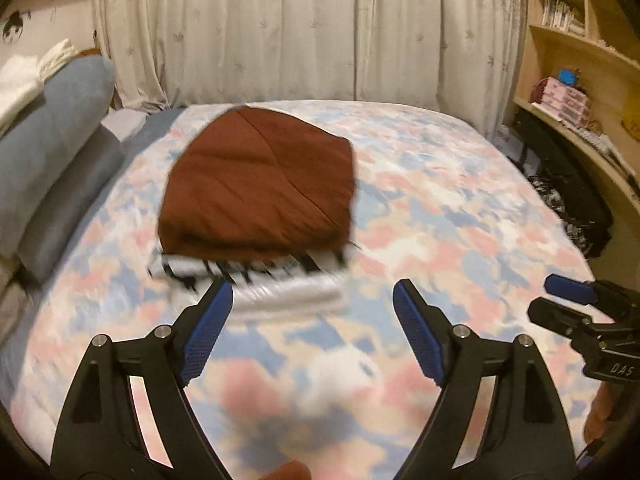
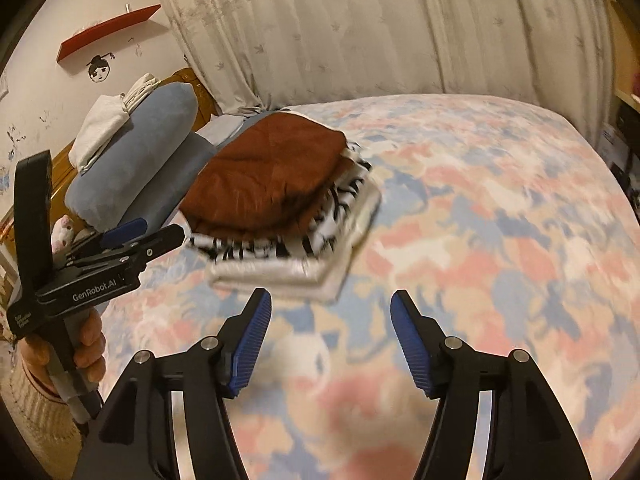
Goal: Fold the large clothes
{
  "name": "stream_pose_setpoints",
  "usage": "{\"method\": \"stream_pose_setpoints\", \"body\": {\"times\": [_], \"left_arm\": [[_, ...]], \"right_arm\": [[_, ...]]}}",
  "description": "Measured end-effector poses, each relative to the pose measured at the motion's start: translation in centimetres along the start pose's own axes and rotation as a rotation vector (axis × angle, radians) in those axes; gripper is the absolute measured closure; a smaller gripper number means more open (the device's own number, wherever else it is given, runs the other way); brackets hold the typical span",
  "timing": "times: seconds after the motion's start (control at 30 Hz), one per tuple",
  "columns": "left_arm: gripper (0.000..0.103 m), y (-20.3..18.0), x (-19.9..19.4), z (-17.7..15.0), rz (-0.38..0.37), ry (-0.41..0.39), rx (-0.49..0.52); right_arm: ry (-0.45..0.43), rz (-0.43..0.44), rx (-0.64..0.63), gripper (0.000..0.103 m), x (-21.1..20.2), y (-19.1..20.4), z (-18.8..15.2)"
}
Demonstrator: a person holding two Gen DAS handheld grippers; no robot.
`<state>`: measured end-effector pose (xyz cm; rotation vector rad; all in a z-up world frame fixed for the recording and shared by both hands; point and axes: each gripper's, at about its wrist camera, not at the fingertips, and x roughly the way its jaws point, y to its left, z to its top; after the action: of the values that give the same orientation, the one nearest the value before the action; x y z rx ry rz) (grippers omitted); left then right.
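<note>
A stack of folded clothes lies on the bed's flowered cover (image 1: 460, 208), left of middle. A brown garment (image 1: 260, 184) is on top, a black-and-white striped one (image 1: 240, 268) is under it, and a white one (image 1: 288, 300) is at the bottom. My left gripper (image 1: 312, 286) stands open just short of the stack's near edge, with nothing between its blue pads. My right gripper (image 2: 331, 294) is also open and empty, near the stack's (image 2: 272, 184) near right corner. Each gripper shows in the other's view: the right gripper (image 1: 548, 300) at the far right, the left gripper (image 2: 160, 230) held by a hand (image 2: 90, 344).
Blue pillows (image 1: 52, 152) with white folded cloth (image 2: 102, 128) on top line the bed's left side. A pale curtain (image 1: 312, 28) hangs behind the bed. A wooden bookshelf (image 1: 580, 56) and dark bags (image 1: 568, 196) stand along the right side.
</note>
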<state>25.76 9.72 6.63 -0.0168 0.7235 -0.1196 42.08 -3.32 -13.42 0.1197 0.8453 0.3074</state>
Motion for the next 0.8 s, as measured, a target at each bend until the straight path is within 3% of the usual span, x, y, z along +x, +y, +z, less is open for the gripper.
{"method": "stream_pose_setpoints", "body": {"times": [0.13, 0.27, 0.5, 0.63, 0.7, 0.8], "left_arm": [[0.022, -3.2, -3.5, -5.2, -0.025, 0.001, -0.019], [0.022, -5.9, -6.3, -10.6, -0.034, 0.026, -0.041], [0.022, -10.5, -10.7, -18.8, -0.003, 0.054, -0.001], [0.022, -12.0, -12.4, -21.2, 0.043, 0.081, 0.014], [0.022, -12.6, -13.2, -22.2, 0.048, 0.103, 0.005], [0.022, -12.6, -13.9, -22.5, 0.034, 0.118, -0.017]], "right_arm": [[0.003, -0.014, 0.019, 0.031, -5.0, -0.6, -4.5], [0.013, -0.044, 0.027, 0.029, -9.7, -1.2, -9.9], [0.046, -0.082, 0.082, 0.024, -15.6, -1.9, -19.3], [0.06, -0.118, 0.09, 0.022, -17.8, -1.4, -23.3], [0.06, -0.173, 0.092, 0.019, -19.1, -1.0, -25.2], [0.051, -0.188, 0.103, 0.018, -20.8, -0.3, -26.5]]}}
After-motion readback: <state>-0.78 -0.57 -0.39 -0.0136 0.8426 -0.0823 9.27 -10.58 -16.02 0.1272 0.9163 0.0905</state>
